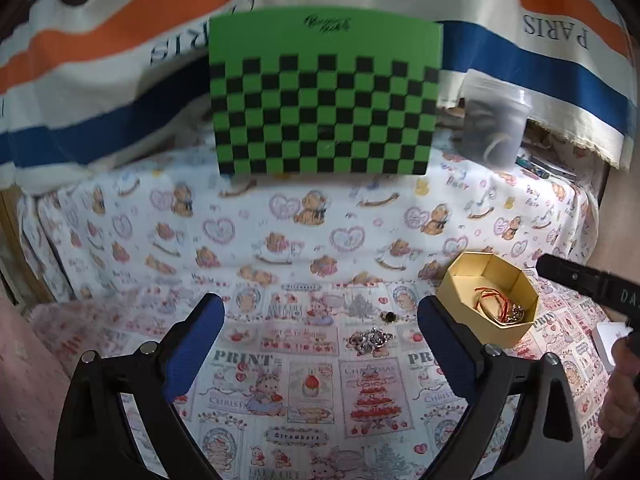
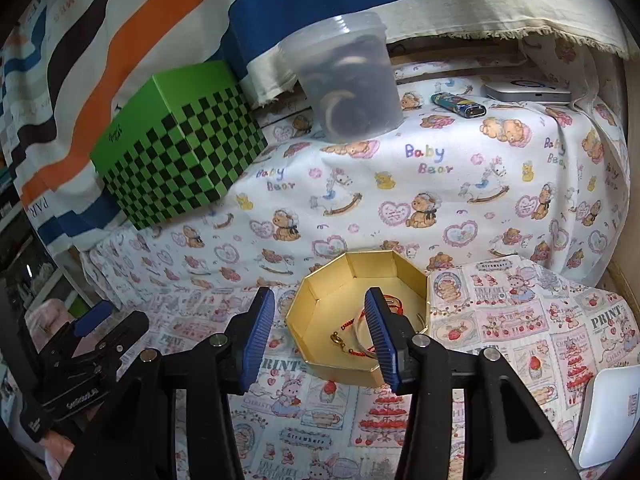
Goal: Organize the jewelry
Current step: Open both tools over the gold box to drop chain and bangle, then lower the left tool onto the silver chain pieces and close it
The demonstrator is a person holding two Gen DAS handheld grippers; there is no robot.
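We see a worktop (image 1: 280, 216) covered in cartoon-print cloths, with jewelry partly sorted. A gold octagonal box (image 2: 320, 312) stands open on the cloth; inside it lie a red cord bracelet (image 2: 350, 325), a thin gold bangle (image 2: 362, 330) and a small gold clasp, with more tangled pieces in one corner as the left view shows.

Two pieces are left out on the cloth, just beside the box: a silver chain heap (image 1: 370, 340) and, near it, a small dark ring (image 1: 389, 316). We judge the task to be about halfway, with these two to collect.

Our left tongs (image 1: 320, 334) hang wide open and empty above the cloth, the silver heap lying between the blue pads (image 1: 192, 344) but untouched. Our right tongs (image 2: 318, 338) stand half open over the near edge of the gold box, holding nothing.

Behind stand a green checkered box (image 1: 324, 96) and a cloudy plastic tub (image 2: 348, 80), neither in use.
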